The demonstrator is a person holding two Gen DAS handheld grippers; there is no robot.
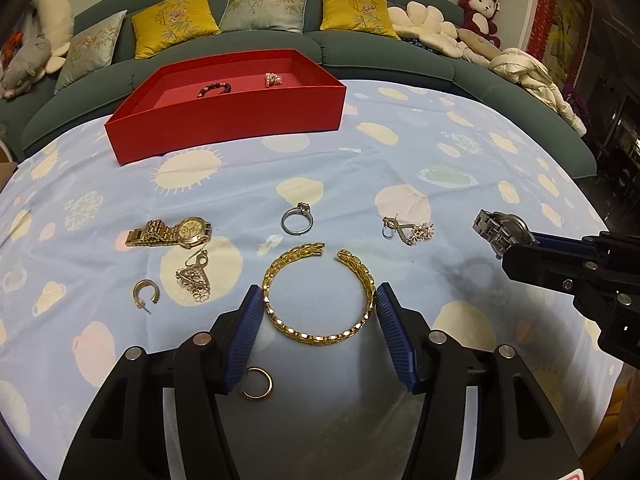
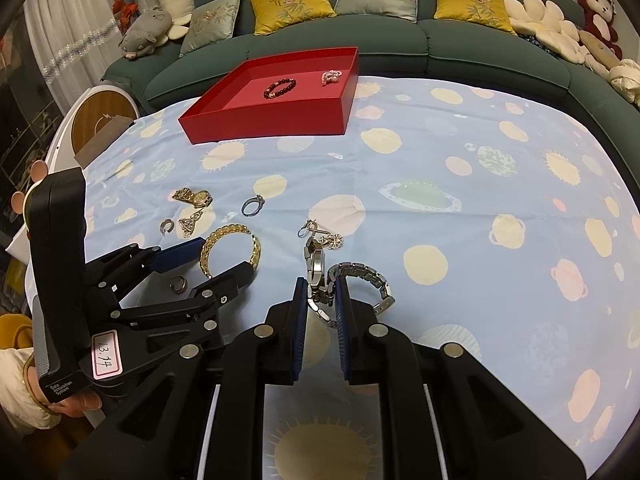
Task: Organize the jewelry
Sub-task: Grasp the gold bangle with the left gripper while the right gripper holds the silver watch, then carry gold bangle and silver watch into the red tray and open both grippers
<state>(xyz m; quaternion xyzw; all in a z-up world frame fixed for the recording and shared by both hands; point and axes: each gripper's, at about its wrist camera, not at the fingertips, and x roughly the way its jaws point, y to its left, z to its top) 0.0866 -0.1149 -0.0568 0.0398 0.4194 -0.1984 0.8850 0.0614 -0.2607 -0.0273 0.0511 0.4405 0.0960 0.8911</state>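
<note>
A gold open bangle point(image 1: 320, 294) lies on the blue cloth between the pads of my left gripper point(image 1: 319, 300), which is open around it and touching or nearly touching its sides. It also shows in the right wrist view point(image 2: 230, 250). My right gripper point(image 2: 322, 292) is shut on the band of a silver watch point(image 2: 320, 276), also seen in the left wrist view point(image 1: 500, 230). A red tray point(image 1: 224, 128) at the back holds a dark bead bracelet point(image 1: 214, 89) and a pink pearl piece point(image 1: 274, 79).
On the cloth lie a gold watch point(image 1: 172, 232), a silver ring point(image 1: 297, 220), silver earrings point(image 1: 408, 232), a filigree earring point(image 1: 194, 276), a hoop earring point(image 1: 146, 292) and a small gold ring point(image 1: 258, 384). A green sofa point(image 1: 400, 60) with cushions stands behind.
</note>
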